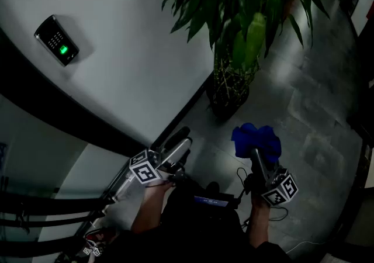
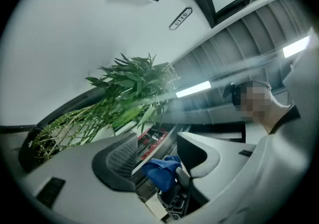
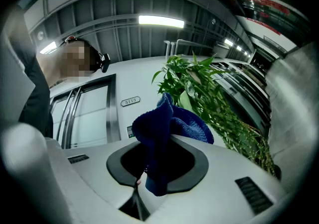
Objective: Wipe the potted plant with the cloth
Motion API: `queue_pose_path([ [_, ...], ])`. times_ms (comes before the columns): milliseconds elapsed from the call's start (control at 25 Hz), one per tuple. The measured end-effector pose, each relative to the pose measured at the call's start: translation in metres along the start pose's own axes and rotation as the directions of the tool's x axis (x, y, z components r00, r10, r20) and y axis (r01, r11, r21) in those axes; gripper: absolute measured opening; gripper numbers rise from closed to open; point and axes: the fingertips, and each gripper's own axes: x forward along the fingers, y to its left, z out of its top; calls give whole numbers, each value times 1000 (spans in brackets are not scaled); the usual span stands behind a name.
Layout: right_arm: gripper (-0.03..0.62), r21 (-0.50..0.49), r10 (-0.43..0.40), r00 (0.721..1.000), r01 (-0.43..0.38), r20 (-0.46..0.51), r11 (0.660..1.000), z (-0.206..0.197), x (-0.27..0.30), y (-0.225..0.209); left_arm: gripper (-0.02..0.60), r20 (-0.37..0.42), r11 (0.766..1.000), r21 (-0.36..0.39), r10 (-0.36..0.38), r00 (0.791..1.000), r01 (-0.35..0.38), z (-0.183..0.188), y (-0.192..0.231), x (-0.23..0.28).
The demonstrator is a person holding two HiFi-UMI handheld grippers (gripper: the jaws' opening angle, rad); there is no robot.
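Right tongs (image 3: 155, 164) clamped on blue cloth (image 3: 172, 124); left tongs (image 2: 157, 157) apart, apparently empty (dim view); potted plant (image 1: 234, 34) ahead.

Grey tiled floor (image 1: 315, 110); potted plant (image 1: 242, 28) stands on it, against wall (image 1: 128, 51).

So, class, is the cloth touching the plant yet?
No: the head view shows the cloth, pinched in the right gripper, well short of the plant, with bare floor between them.

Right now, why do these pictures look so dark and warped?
Head view: dim, with pale glare on the floor beside the potted plant. Left gripper view: wide lens bends the wall; a hazy streak crosses the leaves. Right gripper view: ceiling lamp blown out, cloth sharp.
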Motion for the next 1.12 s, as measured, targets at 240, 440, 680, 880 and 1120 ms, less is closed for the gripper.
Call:
queue_pose_path([
  [240,94,-80,-74,997,76,27,994,22,8,-33,324,-76,997,43,-54,996,57,7,38,94],
  [440,94,-140,-170,982,180,77,974,36,29,-49,354,-155,992,52,-106,982,116,20,65,171],
  [680,94,-260,-244,960,273,141,926,59,56,-42,356,-210,981,-36,-195,958,192,31,77,228],
  [880,94,-329,-284,946,321,157,888,62,70,-42,319,-228,958,-105,-283,931,266,31,82,254],
  [1120,94,-423,-234,961,274,146,864,89,84,-38,79,-179,950,-144,-300,937,276,38,78,271],
])
